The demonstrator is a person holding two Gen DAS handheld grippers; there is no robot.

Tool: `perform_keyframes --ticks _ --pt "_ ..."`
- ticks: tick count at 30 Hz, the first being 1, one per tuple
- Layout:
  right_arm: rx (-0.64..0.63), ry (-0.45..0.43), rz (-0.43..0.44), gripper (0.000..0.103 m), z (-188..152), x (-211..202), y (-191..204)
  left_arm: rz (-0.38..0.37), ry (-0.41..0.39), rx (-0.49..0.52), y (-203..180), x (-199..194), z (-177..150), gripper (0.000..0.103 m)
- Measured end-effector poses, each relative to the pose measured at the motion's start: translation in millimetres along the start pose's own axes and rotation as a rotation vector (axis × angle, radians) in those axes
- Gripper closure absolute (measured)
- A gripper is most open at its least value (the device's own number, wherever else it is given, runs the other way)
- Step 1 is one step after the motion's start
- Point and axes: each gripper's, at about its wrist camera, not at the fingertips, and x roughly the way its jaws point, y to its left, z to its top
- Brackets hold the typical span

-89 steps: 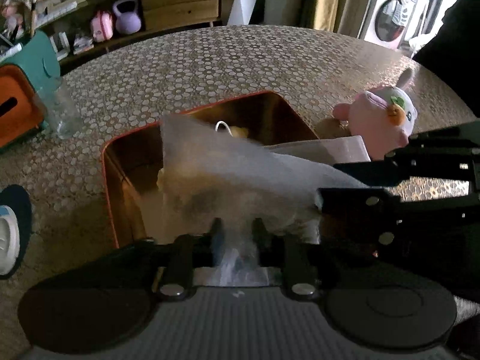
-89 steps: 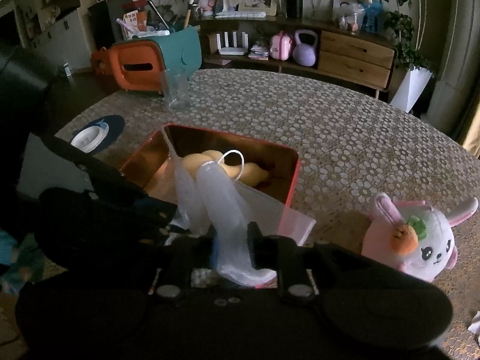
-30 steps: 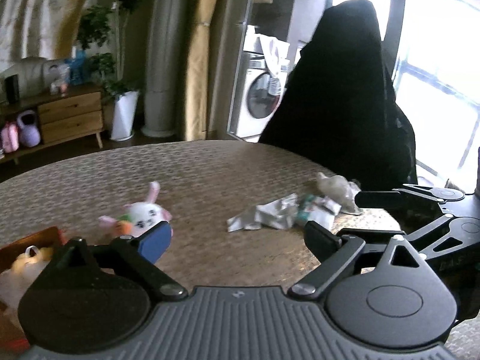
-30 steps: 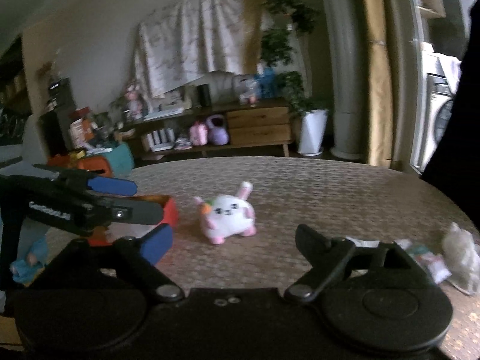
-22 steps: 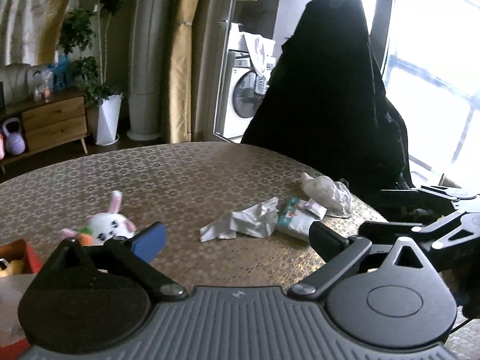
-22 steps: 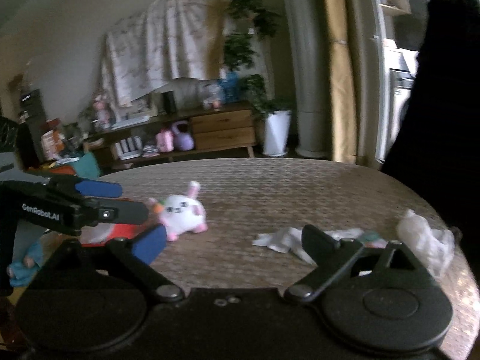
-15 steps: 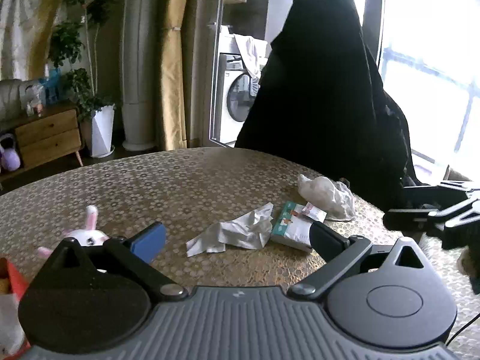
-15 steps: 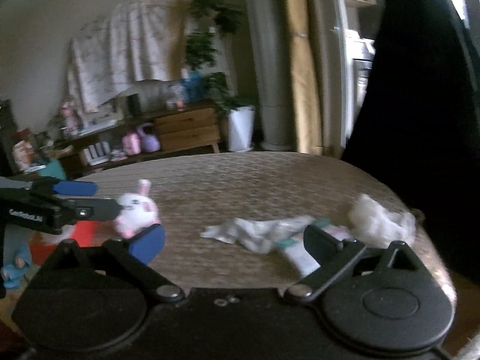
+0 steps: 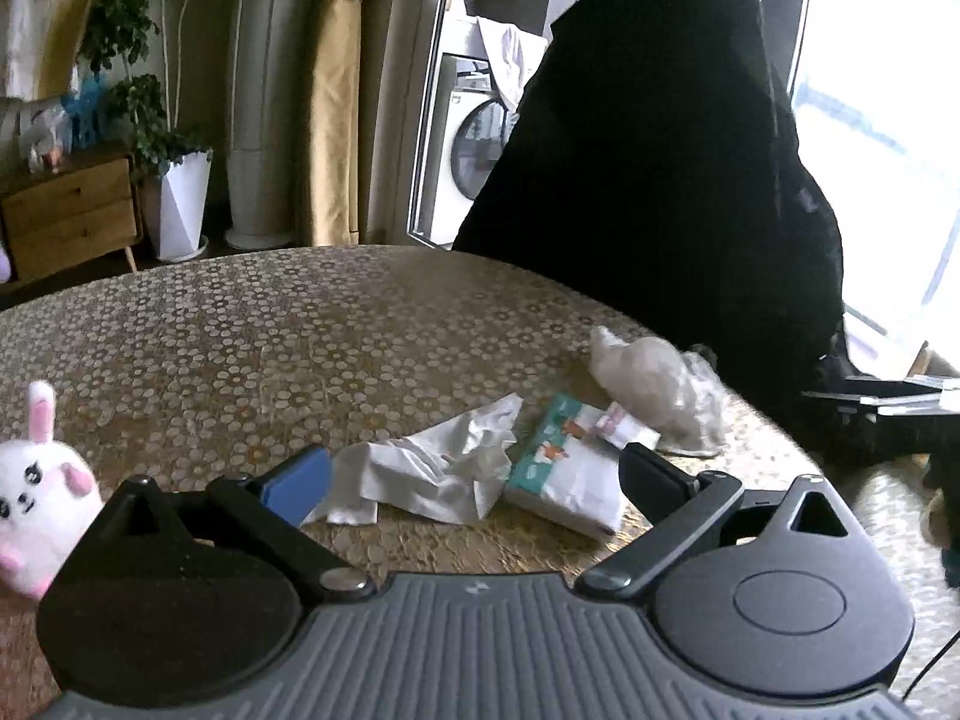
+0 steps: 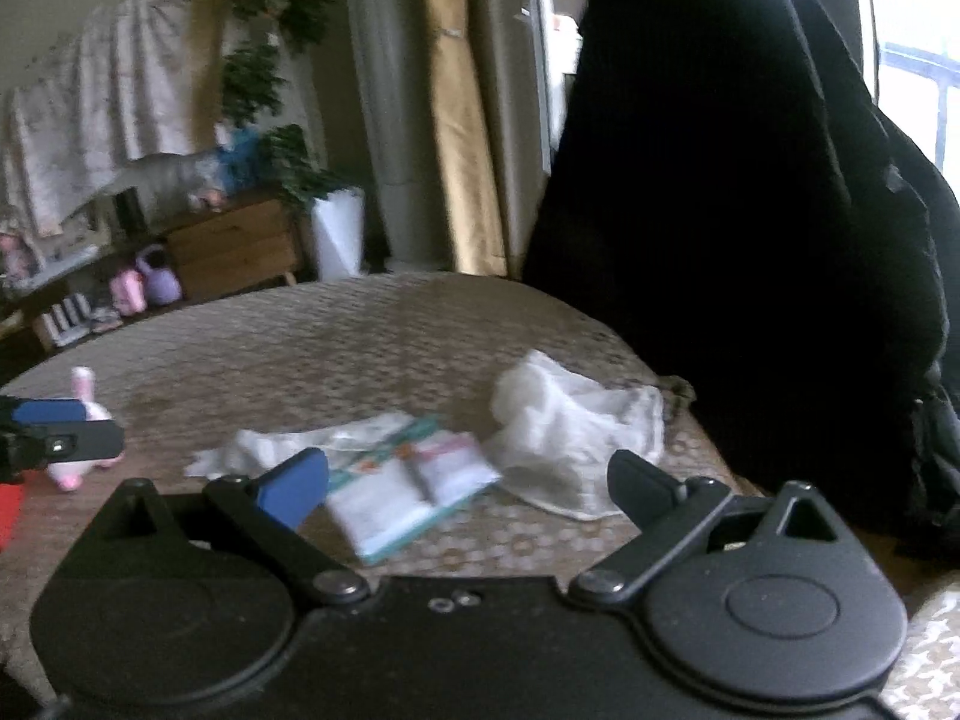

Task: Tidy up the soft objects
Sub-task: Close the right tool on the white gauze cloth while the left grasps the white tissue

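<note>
My left gripper (image 9: 474, 471) is open and empty above a crumpled white tissue (image 9: 438, 462) and a teal-and-white tissue pack (image 9: 564, 468). A crumpled clear plastic bag (image 9: 654, 384) lies behind the pack. A white and pink plush bunny (image 9: 36, 480) sits at the far left. My right gripper (image 10: 468, 480) is open and empty above the same tissue pack (image 10: 408, 480), with the tissue (image 10: 258, 450) to its left and the plastic bag (image 10: 570, 414) to its right. The bunny (image 10: 81, 414) is partly hidden behind the left gripper's fingers (image 10: 66, 438).
The round table (image 9: 270, 324) has a flower-patterned cloth. A person in black (image 9: 660, 168) stands at its far right edge. A red tray's corner (image 10: 9, 510) shows at the left edge. A wooden cabinet (image 10: 234, 246) and potted plant (image 9: 174, 204) stand beyond.
Both grippers let go of the plastic bag at the red tray, opened, and swung right across the table. The tissue, pack and bag now sit between the fingers.
</note>
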Motion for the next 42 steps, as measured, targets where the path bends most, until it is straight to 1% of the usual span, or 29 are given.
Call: perform_keyframes --ticks 3,6,8,12,16,19,24,28,29,31,33,34,35,36,37,38,39,41,42 --pt "0.012 0.016 -0.019 0.004 3 21 -11 0.022 0.011 0.022 -1 23 0 0.000" --pt "0.016 0.032 -0.042 0.005 10 44 -18 0.036 0.037 0.021 3 47 0 0.000" --pt "0.022 0.047 -0.058 0.008 15 61 -21 0.051 0.050 0.018 7 60 -1 0.000" --pt "0.030 0.065 -0.084 0.009 22 90 -23 0.074 0.078 0.026 12 86 -5 0.000" --pt "0.030 0.097 -0.097 0.010 26 119 -23 0.111 0.122 0.061 16 113 -11 0.000" --pt "0.049 0.120 -0.131 0.011 27 138 -25 0.118 0.146 0.042 23 127 -14 0.000" --pt "0.051 0.152 -0.173 0.018 22 160 -23 0.120 0.172 0.021 32 145 -18 0.000" --pt "0.020 0.167 -0.200 0.028 17 170 -19 0.116 0.189 -0.008 40 155 -22 0.001" --pt "0.013 0.169 -0.202 0.032 15 171 -18 0.119 0.181 -0.006 40 155 -22 0.002" --pt "0.017 0.171 -0.206 0.036 13 173 -19 0.128 0.179 0.007 39 157 -23 0.002" --pt "0.020 0.167 -0.212 0.043 14 175 -19 0.136 0.172 0.022 38 156 -23 0.011" --pt "0.021 0.165 -0.217 0.047 14 175 -19 0.138 0.169 0.028 37 157 -22 0.014" --pt "0.022 0.163 -0.220 0.051 15 175 -19 0.134 0.165 0.030 37 157 -22 0.022" --pt "0.021 0.161 -0.222 0.055 14 174 -19 0.131 0.158 0.034 35 155 -20 0.037" --pt "0.018 0.161 -0.224 0.064 15 175 -17 0.130 0.156 0.039 34 154 -19 0.043" --pt "0.012 0.162 -0.225 0.069 15 176 -16 0.122 0.157 0.039 33 154 -18 0.053" --pt "0.003 0.160 -0.228 0.071 14 175 -14 0.115 0.159 0.035 32 153 -17 0.062" --pt "-0.016 0.150 -0.233 0.084 14 173 -12 0.125 0.160 0.035 31 152 -15 0.071" --pt "-0.024 0.146 -0.238 0.087 14 172 -10 0.121 0.161 0.031 32 151 -14 0.075"
